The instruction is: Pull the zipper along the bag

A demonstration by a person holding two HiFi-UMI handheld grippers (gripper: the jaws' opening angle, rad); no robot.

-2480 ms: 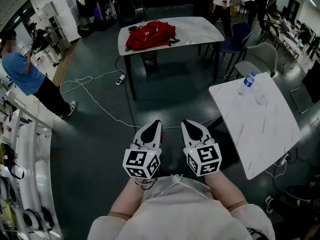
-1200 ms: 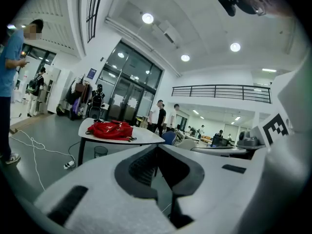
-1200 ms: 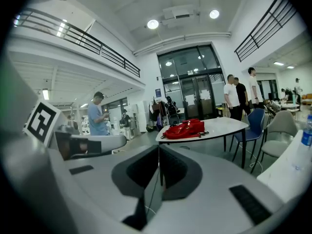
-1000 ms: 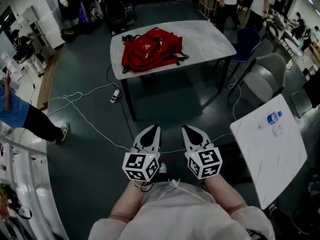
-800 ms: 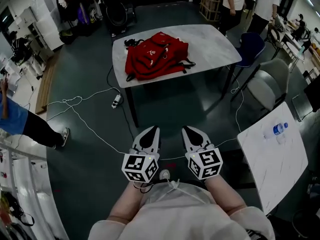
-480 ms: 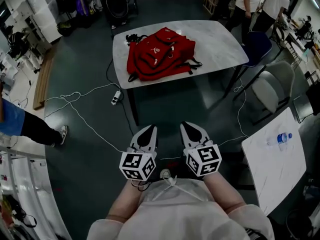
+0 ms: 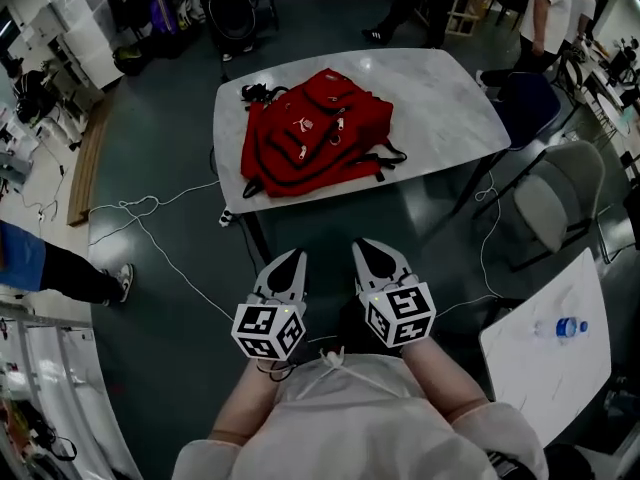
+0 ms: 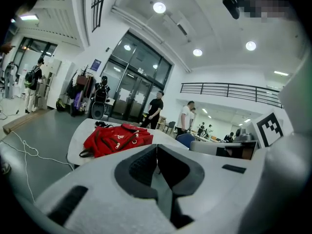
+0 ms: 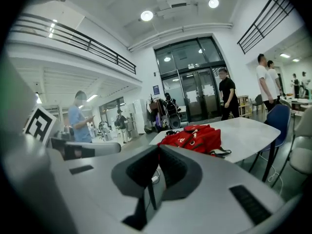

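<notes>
Overhead: red bag (image 7: 315,128) lies flat on white table (image 7: 450,98), toward its 9 o'clock end. Left gripper (image 7: 292,260): jaws pressed together, nothing between. Right gripper (image 7: 364,248): jaws likewise closed, empty. Both side by side over dark floor (image 7: 160,148), well apart from bag, which sits at 12 o'clock from them.

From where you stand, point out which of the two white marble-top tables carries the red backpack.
The white marble-top table straight ahead: the red backpack lies on it. The other table, at right, holds a clear water bottle.
</notes>
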